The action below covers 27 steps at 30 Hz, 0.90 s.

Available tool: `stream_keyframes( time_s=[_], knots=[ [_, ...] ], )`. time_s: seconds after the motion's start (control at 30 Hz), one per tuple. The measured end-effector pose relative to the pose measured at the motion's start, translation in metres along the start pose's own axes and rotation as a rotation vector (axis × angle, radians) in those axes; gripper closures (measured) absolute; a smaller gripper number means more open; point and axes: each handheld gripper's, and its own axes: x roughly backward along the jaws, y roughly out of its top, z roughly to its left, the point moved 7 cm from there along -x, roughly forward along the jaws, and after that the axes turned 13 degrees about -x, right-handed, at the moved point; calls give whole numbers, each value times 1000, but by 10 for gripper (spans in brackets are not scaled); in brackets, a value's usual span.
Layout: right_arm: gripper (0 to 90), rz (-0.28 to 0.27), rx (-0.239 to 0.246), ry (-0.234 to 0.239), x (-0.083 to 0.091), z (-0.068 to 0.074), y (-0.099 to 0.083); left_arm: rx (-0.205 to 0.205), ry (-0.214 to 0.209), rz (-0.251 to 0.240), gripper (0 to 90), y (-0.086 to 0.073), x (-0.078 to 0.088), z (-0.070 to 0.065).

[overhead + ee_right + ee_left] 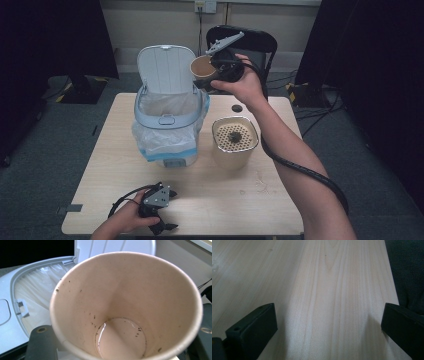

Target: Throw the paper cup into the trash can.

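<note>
The paper cup [125, 305] sits clamped between my right jaws, which press on its walls from both sides; in the right gripper view I look straight down its mouth to a thin film of liquid and dark specks at the bottom. My right gripper [216, 70] holds it raised above the table [115, 180], tipped on its side, its long axis running from my jaws toward the open bin [167, 117], mouth first. The cup hangs just beside the bin's raised lid [165, 67], near the right rim of the liner, so I judge the coming move is a short carry leftward over the opening. The lid stands upright behind the opening, an edge I must stay in front of. To the right of the bin stands a square strainer container [235, 137], below my forearm; there is open air above both. My left gripper [159, 220] rests low at the table's near edge, well apart from the bin, jaws wide apart on nothing, bare wood between them
</note>
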Motion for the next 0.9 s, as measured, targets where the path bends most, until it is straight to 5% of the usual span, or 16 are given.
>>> stream_keyframes(
  time_s=[0.53,0.9],
  knots=[
    [267,-13,-2,108,-33,40,13,0,1,1,0,0,0,0],
    [264,16,18,143,-54,58,6,4,1,5,0,0,0,0]
  ],
)
